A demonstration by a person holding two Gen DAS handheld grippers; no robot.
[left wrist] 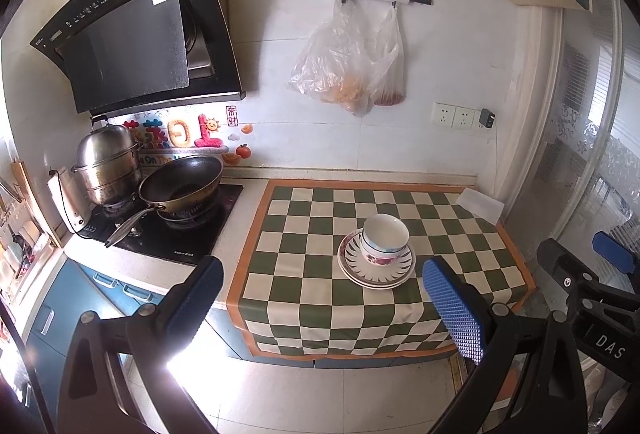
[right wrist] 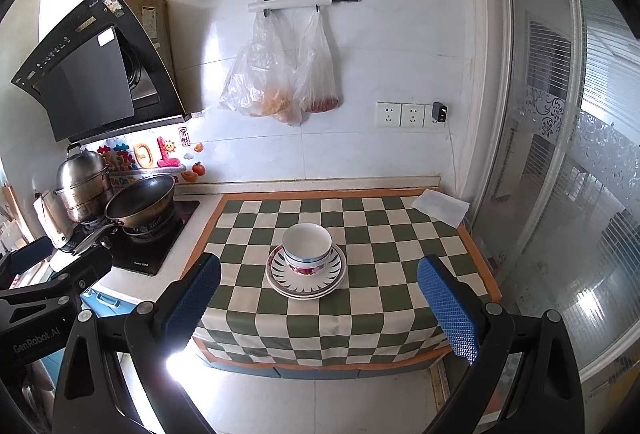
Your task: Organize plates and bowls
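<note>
Stacked white bowls (left wrist: 385,239) with a floral band sit on stacked plates (left wrist: 376,268) with a dark ray pattern, on the green-and-white checkered cloth (left wrist: 312,262). The same bowls (right wrist: 307,247) and plates (right wrist: 306,276) show in the right wrist view. My left gripper (left wrist: 324,310) is open and empty, held back off the counter's front edge. My right gripper (right wrist: 320,306) is open and empty, also in front of the counter; it shows at the right edge of the left view (left wrist: 592,274).
A wok (left wrist: 182,184) and a steel steamer pot (left wrist: 106,164) stand on the hob at left under the range hood (left wrist: 132,34). Plastic bags (left wrist: 352,66) hang on the wall. A white paper (left wrist: 480,204) lies at the cloth's back right corner. A glass door (right wrist: 560,194) is at right.
</note>
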